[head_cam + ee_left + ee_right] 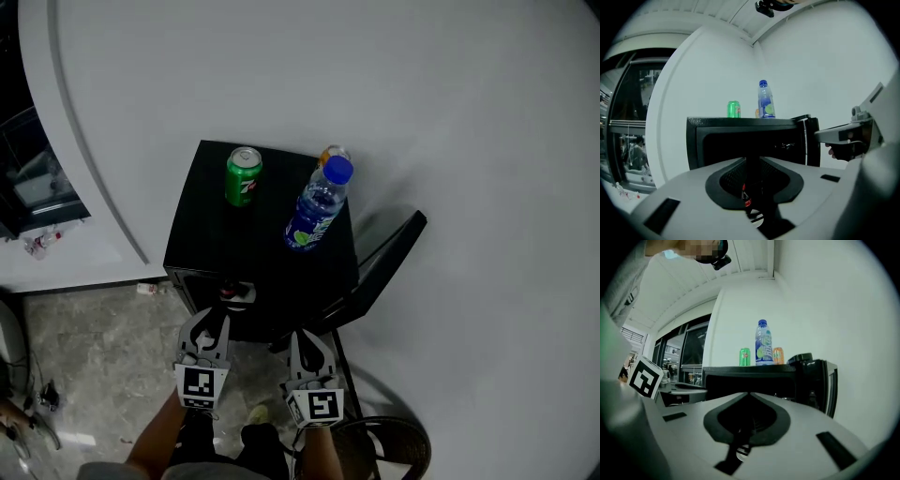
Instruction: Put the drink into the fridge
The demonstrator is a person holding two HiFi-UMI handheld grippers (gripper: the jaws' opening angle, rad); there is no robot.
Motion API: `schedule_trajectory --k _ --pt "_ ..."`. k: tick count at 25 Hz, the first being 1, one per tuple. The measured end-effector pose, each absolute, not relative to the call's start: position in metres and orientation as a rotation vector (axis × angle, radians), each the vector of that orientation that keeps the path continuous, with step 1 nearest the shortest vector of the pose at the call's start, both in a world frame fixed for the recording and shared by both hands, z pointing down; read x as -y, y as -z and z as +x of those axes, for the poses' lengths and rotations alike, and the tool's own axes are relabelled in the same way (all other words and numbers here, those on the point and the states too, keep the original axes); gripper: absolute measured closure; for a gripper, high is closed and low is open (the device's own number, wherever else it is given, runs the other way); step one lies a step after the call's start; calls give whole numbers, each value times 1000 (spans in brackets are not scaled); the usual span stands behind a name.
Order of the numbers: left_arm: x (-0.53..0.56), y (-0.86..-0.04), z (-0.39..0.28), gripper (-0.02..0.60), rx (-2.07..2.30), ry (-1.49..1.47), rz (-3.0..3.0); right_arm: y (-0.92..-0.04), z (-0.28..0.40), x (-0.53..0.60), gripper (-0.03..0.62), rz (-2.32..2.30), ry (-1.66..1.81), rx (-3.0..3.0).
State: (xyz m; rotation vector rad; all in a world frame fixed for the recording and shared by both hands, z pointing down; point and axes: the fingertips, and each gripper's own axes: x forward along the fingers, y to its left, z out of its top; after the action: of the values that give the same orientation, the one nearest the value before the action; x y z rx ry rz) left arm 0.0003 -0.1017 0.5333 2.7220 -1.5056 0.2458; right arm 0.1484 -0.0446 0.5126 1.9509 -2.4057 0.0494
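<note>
A low black fridge [253, 253] stands against a white wall, its door [389, 258] swung open to the right. Three drinks stand upright on its top. The green can [244, 175] is at the back left. The blue-capped bottle [319, 206] is to its right, nearer the front. The orange can [330, 153] sits just behind the bottle, mostly hidden by it in the head view. At the front of the fridge's dark opening the head view shows a dark thing with a red band [234, 292]. The left gripper view catches the same red band low down through the slot between its jaws, and it is too dim to tell more. Both tools are held side by side in front of the opening, pointing about level at it and clear of everything. The left tool [752, 159] has its jaws a narrow gap apart, with nothing pressed between the pads. The right tool [749, 393] has its jaws brought fully together and holds nothing. The person's forearms reach in from the bottom of the head view above a pale stone floor [103, 356].
</note>
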Motion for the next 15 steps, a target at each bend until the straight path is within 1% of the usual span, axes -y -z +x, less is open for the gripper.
schedule_trajectory --k 4,9,15 --pt "91 -506 -7 494 1493 -261 2711 -478 147 39 569 1959 -28 2398" --pt "82 -475 -11 531 1515 -254 2683 -442 146 32 569 1964 -13 2400" --pt "67 -438 -7 560 1502 -240 2727 -412 142 22 569 1968 -11 2409"
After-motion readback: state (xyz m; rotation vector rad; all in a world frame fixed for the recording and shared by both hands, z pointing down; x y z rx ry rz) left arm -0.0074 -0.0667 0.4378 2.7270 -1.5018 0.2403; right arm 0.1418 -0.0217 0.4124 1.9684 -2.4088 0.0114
